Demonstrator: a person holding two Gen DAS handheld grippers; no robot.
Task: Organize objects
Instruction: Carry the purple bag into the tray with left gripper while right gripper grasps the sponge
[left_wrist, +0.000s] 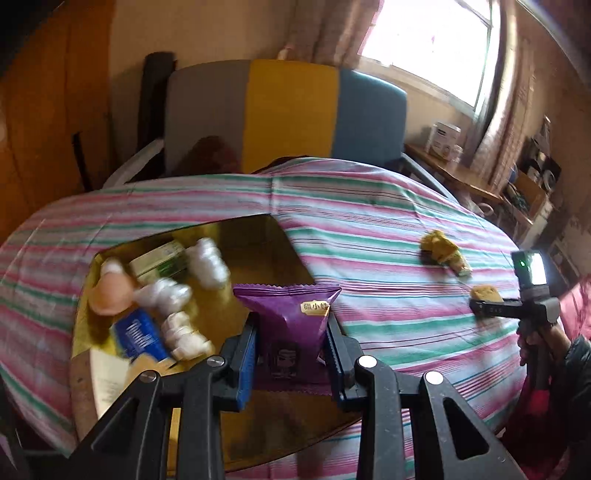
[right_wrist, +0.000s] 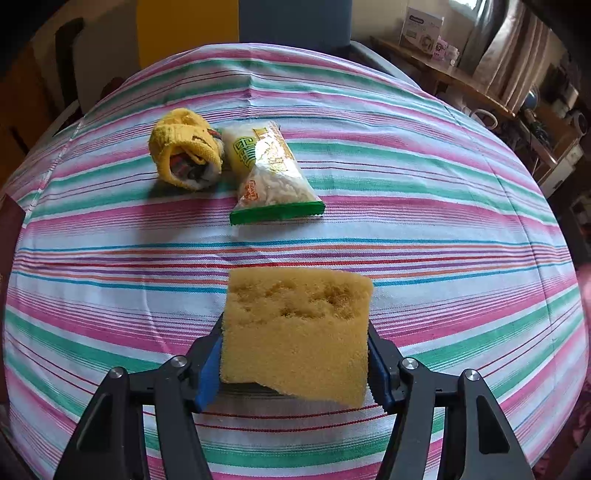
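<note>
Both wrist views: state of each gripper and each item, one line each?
left gripper: shut on the purple packet
purple packet: held upright above the box
box: open, several items inside
right gripper: shut on the sponge
sponge: clamped by its sides
noodle packet: sealed, lying on the tablecloth
yellow cloth: rolled up, beside the noodle packet

Striped tablecloth (right_wrist: 443, 177); tricolour chair (left_wrist: 288, 110) behind; window (left_wrist: 432, 40); shelf (left_wrist: 454, 173), contents unclear.
</note>
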